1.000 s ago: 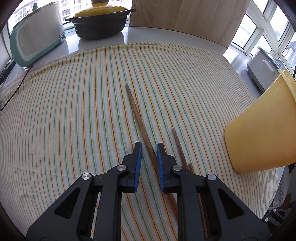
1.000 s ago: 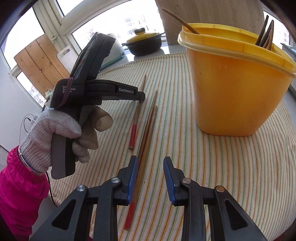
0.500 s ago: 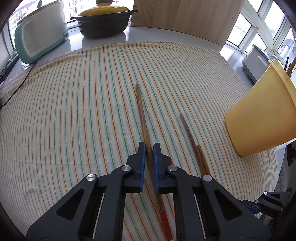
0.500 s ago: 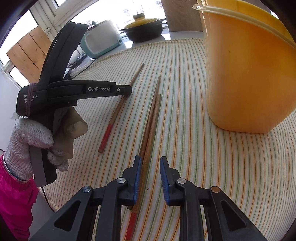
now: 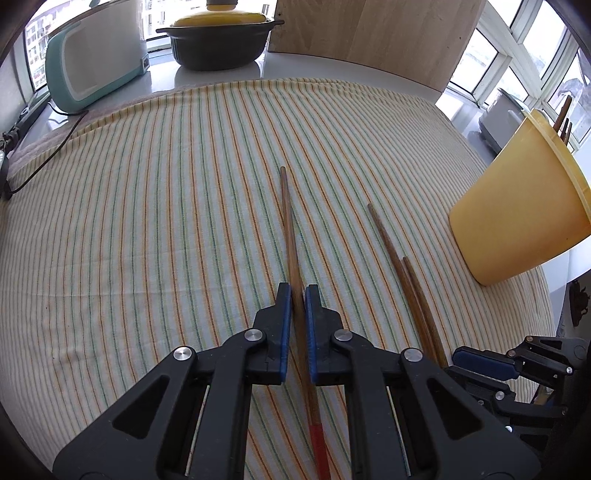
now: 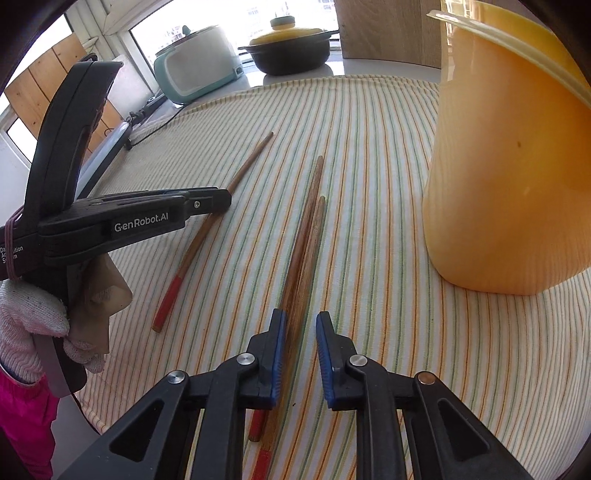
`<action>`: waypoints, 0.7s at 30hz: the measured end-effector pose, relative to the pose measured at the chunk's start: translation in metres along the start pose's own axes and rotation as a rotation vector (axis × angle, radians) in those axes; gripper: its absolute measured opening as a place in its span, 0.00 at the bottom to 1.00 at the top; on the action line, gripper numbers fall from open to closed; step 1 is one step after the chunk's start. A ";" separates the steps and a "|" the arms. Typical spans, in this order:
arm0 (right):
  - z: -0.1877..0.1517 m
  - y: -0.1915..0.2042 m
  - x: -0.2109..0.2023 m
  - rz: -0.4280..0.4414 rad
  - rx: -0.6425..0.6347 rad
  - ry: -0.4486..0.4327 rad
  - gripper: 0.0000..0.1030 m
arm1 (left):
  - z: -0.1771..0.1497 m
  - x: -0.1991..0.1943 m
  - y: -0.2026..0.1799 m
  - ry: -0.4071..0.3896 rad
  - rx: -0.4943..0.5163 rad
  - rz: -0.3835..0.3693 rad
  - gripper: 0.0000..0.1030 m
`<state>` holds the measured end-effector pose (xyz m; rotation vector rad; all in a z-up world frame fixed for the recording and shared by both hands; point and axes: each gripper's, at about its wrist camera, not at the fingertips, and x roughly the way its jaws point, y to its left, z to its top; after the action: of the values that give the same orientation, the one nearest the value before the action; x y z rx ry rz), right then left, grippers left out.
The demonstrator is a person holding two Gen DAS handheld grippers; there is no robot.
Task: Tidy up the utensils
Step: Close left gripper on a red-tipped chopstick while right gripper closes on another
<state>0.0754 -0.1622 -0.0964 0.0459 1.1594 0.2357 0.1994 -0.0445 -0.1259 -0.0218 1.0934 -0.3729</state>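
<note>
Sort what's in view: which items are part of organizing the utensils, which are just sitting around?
Task items:
- single wooden chopstick with red end, between the left gripper's pads
- pair of wooden chopsticks, between the right gripper's jaws
- yellow plastic bucket with utensils inside

Just lying about:
- black pot with yellow lid
- teal appliance
- wooden board
- striped tablecloth

You get bright daylight from the windows (image 5: 532, 48), blown-out glare there, soft shadows, sharp focus, and fisheye bending with dark corners.
</note>
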 end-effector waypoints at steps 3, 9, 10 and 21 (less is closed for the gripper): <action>0.005 -0.003 0.004 -0.011 0.003 0.022 0.15 | -0.003 -0.002 0.002 0.003 0.001 -0.003 0.05; 0.009 0.006 0.009 -0.051 -0.045 0.045 0.15 | -0.008 -0.006 0.006 0.003 -0.004 -0.008 0.05; 0.010 0.009 0.009 -0.061 -0.060 0.048 0.15 | -0.009 -0.006 0.007 0.003 -0.003 -0.008 0.05; 0.027 0.010 0.018 -0.071 -0.083 0.102 0.07 | -0.033 -0.020 0.006 0.069 0.050 -0.027 0.05</action>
<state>0.1057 -0.1466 -0.1002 -0.0806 1.2493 0.2250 0.1646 -0.0276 -0.1251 0.0208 1.1522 -0.4281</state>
